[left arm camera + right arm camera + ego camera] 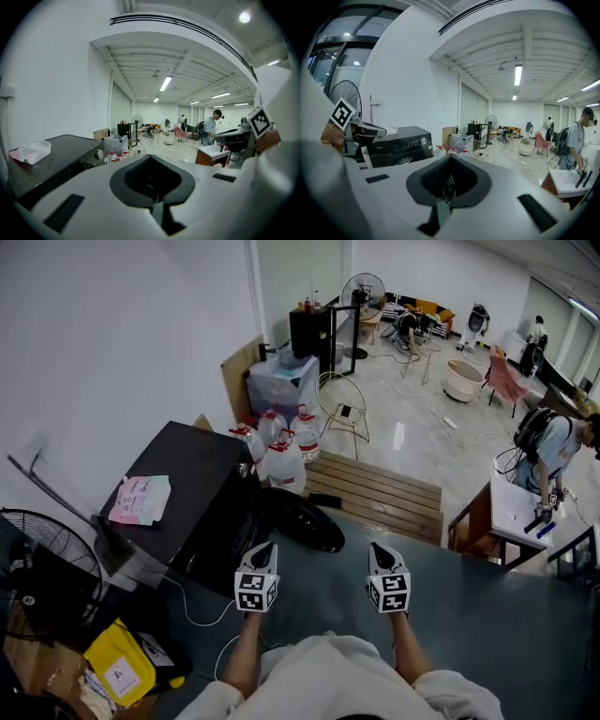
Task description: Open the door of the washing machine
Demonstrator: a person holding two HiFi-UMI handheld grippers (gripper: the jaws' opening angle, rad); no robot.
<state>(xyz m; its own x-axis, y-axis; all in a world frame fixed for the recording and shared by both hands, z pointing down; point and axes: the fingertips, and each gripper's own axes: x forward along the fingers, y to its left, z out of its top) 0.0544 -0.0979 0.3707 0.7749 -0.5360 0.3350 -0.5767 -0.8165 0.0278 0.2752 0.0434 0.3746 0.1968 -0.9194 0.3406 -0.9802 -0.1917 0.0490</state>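
The left gripper (pixel 265 555) and right gripper (pixel 378 555) have jaws closed and empty. Ahead-left of them, the washing machine (pixel 178 486) door (pixel 302 521) already looks swung open.

The washing machine (pixel 183 479) has a smooth, glossy black casing; its door (pixel 302 521) is shiny dark plastic. The bottles (pixel 281 454) are clear plastic, the slats (pixel 380 491) bare matt wood, the floor (pixel 412 418) polished and reflective.
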